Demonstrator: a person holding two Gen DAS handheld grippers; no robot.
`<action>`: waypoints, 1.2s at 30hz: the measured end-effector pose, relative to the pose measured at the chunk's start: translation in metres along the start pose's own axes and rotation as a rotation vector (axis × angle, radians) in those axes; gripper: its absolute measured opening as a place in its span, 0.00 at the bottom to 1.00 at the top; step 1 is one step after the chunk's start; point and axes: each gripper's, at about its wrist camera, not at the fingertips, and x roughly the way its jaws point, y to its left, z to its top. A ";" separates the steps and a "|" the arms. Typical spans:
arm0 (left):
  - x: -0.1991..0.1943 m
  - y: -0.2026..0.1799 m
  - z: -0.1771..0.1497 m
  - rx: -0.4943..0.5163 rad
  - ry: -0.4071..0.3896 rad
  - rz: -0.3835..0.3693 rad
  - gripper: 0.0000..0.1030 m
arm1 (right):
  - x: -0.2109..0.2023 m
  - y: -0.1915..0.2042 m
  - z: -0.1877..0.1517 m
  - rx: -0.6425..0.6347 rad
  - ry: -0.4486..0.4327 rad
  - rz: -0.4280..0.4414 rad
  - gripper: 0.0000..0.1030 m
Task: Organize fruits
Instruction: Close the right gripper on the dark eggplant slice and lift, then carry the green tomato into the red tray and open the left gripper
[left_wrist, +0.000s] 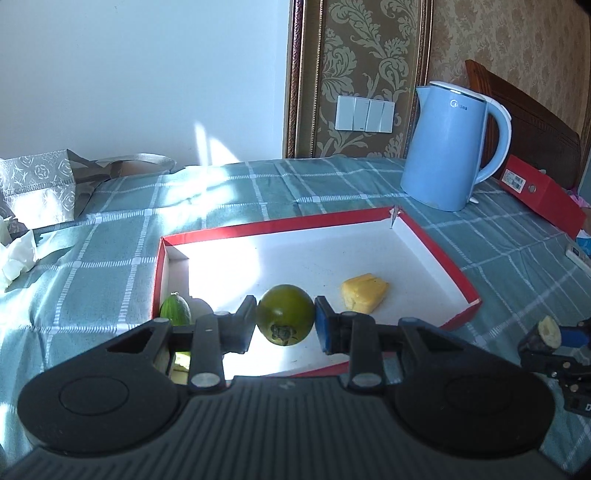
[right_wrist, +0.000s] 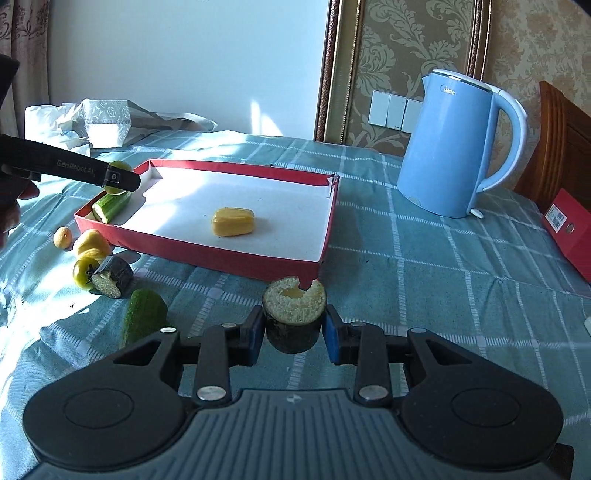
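My left gripper (left_wrist: 285, 322) is shut on a round green fruit (left_wrist: 285, 314) and holds it over the near left part of the red-rimmed white tray (left_wrist: 436, 243). In the tray lie a yellow piece (left_wrist: 364, 294) and a green cucumber piece (left_wrist: 175, 309). My right gripper (right_wrist: 294, 329) is shut on a dark-skinned cut piece (right_wrist: 294, 314) with a pale seeded face, just in front of the tray's near corner (right_wrist: 317, 264). Loose on the cloth left of the tray are a green fruit (right_wrist: 83, 272), a dark cut piece (right_wrist: 112, 276), yellow fruits (right_wrist: 90, 242) and a cucumber piece (right_wrist: 142, 317).
A blue electric kettle (left_wrist: 447, 147) stands behind the tray at the right. A red box (left_wrist: 535, 188) lies at the far right edge. A patterned paper bag (left_wrist: 40, 184) and crumpled tissue (left_wrist: 14, 254) sit at the far left. The table has a teal checked cloth (left_wrist: 258, 188).
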 end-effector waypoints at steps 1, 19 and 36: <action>0.006 0.001 0.001 0.002 0.005 0.006 0.29 | -0.001 -0.002 -0.001 0.007 0.002 -0.006 0.31; 0.068 0.018 -0.001 -0.036 0.086 0.064 0.29 | 0.005 -0.013 -0.010 0.044 0.050 -0.041 0.31; 0.074 0.022 -0.006 -0.019 0.088 0.104 0.54 | 0.013 -0.008 -0.008 0.041 0.064 -0.025 0.31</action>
